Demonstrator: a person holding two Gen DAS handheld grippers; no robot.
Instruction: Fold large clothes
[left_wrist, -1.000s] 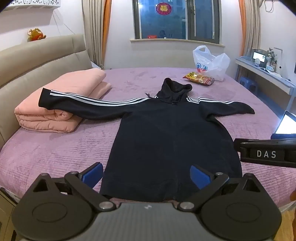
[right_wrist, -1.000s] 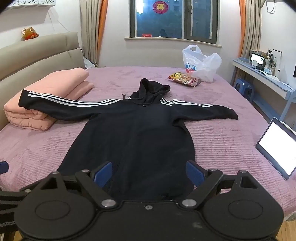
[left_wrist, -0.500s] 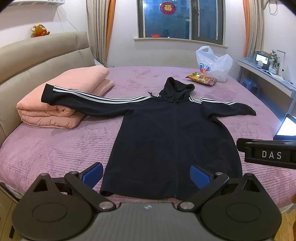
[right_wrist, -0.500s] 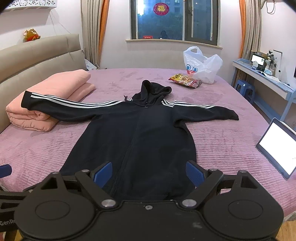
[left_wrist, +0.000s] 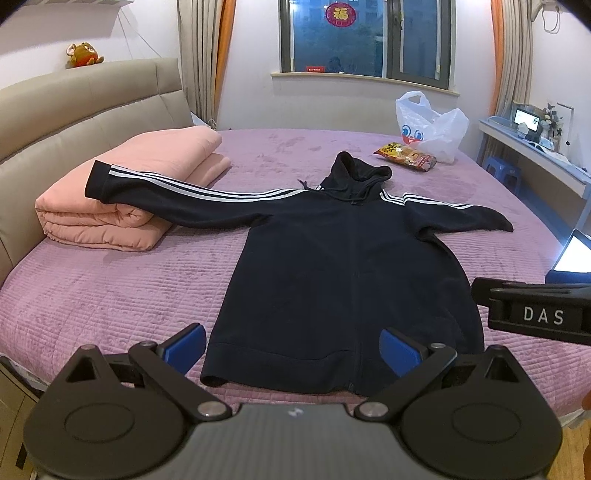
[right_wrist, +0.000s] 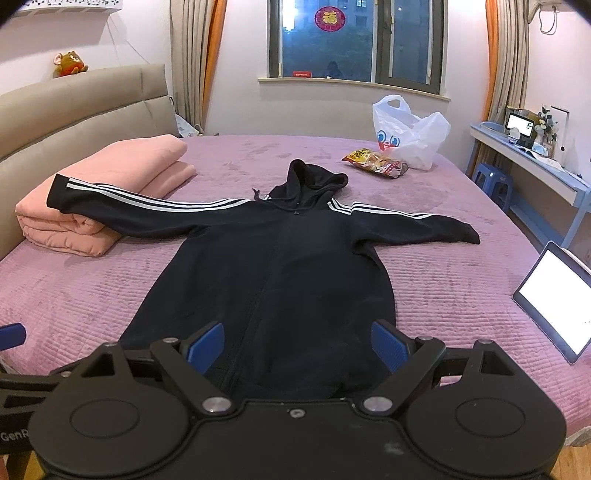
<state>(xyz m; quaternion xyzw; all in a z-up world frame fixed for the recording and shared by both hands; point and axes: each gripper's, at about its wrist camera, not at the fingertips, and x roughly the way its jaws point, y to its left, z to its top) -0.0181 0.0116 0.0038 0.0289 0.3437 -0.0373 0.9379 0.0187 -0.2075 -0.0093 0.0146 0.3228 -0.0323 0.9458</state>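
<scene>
Both claws, left claw (left_wrist: 291, 349) and right claw (right_wrist: 297, 347), hang wide and empty above the hem of the black hooded sweatshirt with white-striped sleeves (left_wrist: 343, 266) spread flat ahead on the purple quilted bed (left_wrist: 110, 295); soft, limp and fairly heavy, it is probably best pinched at hem corners or cuffs.

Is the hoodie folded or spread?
Spread: the hoodie lies flat on the bed, both sleeves out, one on the pink quilt.
</scene>
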